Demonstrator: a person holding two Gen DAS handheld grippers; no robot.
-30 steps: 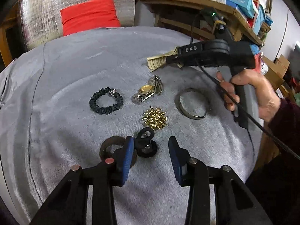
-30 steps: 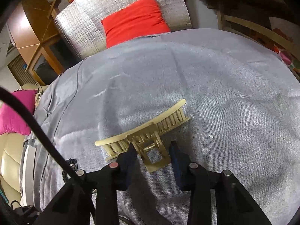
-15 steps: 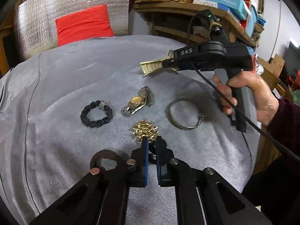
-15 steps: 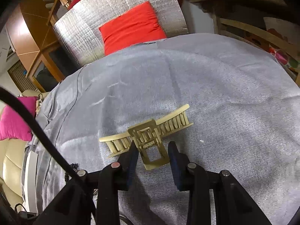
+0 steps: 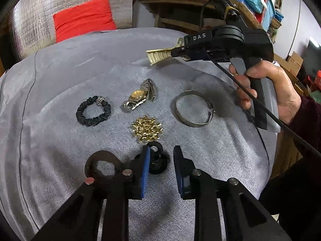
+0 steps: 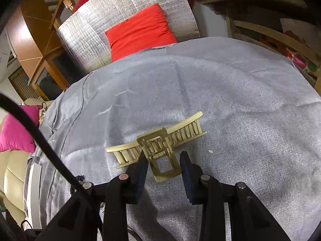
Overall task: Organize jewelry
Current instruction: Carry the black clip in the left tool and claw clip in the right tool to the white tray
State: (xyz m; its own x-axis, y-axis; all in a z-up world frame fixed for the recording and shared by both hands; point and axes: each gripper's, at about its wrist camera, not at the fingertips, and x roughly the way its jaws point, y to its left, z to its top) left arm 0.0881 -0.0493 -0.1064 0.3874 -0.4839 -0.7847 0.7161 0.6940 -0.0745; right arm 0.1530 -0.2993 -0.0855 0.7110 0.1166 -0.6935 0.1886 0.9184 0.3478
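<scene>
Left claw (image 5: 161,158) is opening, with the black ring piece (image 5: 157,161) lying loose between its pads on the grey bench (image 5: 60,76). Just beyond that piece is the gold brooch (image 5: 146,128), then the watch (image 5: 139,96). Right claw (image 6: 163,165) grips the beige hair clip (image 6: 158,144) by its handle, farther back.

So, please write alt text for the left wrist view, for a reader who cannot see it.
The left tool, its jaws opening, sits around a small black clip on a grey cloth. Beyond lie a gold brooch, watch, black scrunchie and silver bangle.
</scene>
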